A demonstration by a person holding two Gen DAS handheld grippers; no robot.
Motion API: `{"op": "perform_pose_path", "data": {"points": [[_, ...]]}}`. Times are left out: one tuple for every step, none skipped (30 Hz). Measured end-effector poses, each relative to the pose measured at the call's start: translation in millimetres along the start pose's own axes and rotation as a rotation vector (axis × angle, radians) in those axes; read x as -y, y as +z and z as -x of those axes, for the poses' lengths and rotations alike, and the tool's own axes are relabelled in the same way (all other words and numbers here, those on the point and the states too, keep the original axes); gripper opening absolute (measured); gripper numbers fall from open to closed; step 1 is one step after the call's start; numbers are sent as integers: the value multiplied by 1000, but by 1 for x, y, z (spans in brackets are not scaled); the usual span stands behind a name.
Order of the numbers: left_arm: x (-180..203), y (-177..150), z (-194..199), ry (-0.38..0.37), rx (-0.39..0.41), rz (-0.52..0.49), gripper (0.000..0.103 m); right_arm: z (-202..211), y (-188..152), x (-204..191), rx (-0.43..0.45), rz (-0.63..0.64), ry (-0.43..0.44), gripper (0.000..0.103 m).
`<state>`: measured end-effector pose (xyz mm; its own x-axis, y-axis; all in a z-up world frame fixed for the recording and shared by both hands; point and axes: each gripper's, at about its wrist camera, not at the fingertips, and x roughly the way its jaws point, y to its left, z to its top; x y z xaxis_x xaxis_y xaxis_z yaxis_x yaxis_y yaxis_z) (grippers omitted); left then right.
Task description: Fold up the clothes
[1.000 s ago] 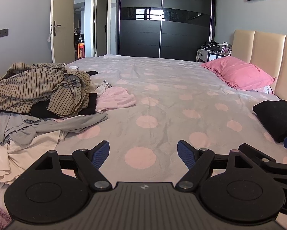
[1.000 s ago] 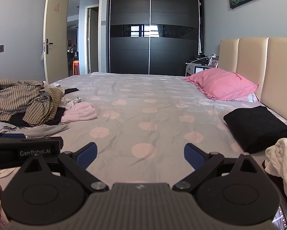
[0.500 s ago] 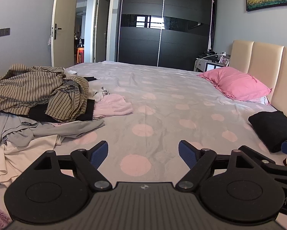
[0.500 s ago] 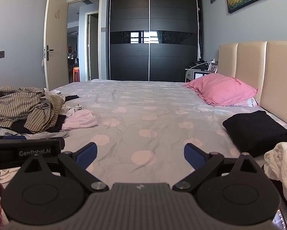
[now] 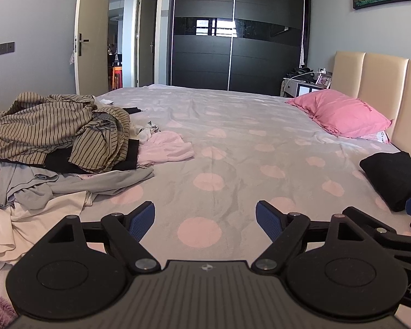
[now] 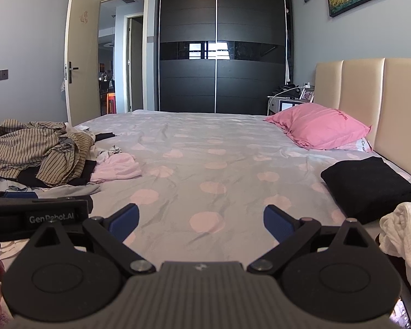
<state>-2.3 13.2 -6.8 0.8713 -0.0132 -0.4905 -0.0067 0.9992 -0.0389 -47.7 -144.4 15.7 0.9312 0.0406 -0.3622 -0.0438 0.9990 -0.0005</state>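
Two grippers hang over the near edge of the bed (image 5: 233, 142), and we hold nothing in either. Our left gripper (image 5: 205, 216) has its blue-padded fingers (image 5: 142, 219) spread wide, with only the dotted sheet between them. Our right gripper (image 6: 201, 219) is spread just as wide over the same sheet, its fingers (image 6: 278, 223) bare.

We see the unfolded clothes heaped at the left side of the bed: a striped shirt (image 5: 54, 128) on top, a black piece (image 5: 95, 160) under it, a pink garment (image 5: 169, 148) just beside, and grey cloth (image 5: 76, 183) and cream cloth (image 5: 32, 213) spilling toward us. A folded black garment (image 6: 370, 186) lies at the right, near the headboard (image 6: 370, 96), with a white cloth (image 6: 408, 230) beside it. A pink pillow (image 6: 320, 126) rests farther back.
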Motion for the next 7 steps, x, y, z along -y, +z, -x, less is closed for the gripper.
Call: {"op": "perform_pose_path", "data": {"points": [[0,0,0,1,0,-1,81,0,0,0,-1,-1,1,98],[0,0,0,2,1,-2,81,0,0,0,-1,-2,1,98],[0,-1,1,3,1,-3,81,0,0,0,-2,-2,2,98],[1,-1,1,6,5,-5,81,-1,0,0,-3,-3,3,98],[1,-1,2,8,10,-7,81,-1,0,0,-4,-3,4,98],[2,-2,3,11,16,-10,81,-1,0,0,-4,-3,5,98],[2,-2,4,13,22,-13,81,-1,0,0,-4,-3,5,98]]}}
